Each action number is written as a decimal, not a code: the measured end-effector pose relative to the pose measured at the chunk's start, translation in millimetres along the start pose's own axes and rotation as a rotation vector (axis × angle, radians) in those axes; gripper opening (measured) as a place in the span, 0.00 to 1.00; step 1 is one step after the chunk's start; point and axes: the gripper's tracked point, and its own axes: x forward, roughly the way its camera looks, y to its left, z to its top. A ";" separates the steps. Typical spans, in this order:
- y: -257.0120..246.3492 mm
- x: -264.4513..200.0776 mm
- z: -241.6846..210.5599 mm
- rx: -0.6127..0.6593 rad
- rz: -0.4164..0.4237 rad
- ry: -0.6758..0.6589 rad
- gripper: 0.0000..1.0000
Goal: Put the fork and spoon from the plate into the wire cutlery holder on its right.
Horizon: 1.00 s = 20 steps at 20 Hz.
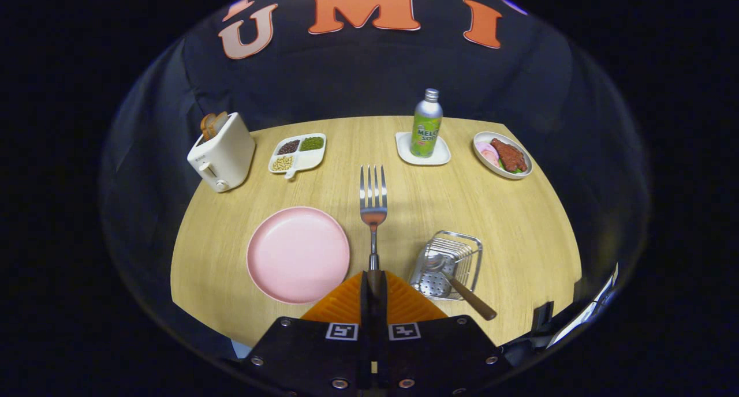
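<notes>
Gripper (373,281): fingers closed together on the fork's handle
Fork (373,198): held out ahead of the fingers, tines pointing away, above the table (519,224)
Pink plate (298,254): bare, just left of the fingers
Wire cutlery holder (447,264): right of the fingers, spoon (456,281) inside, handle leaning out
Far side: toaster (222,152), divided dish (298,153), green bottle (426,124) on a coaster (422,149), food plate (502,154)

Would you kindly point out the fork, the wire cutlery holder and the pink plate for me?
fork (373,209): gripper view, neck below the tines.
wire cutlery holder (462,248): gripper view, far wire wall.
pink plate (297,254): gripper view, bare centre.
</notes>
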 end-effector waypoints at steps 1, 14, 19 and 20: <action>-11.6 -4.0 -2.9 0.006 -0.011 0.014 0.05; -80.9 -8.2 -44.2 0.010 0.015 0.303 0.05; -80.7 -6.5 -53.2 -0.023 0.072 0.432 0.05; -78.1 -4.9 -54.4 -0.014 0.080 0.459 0.05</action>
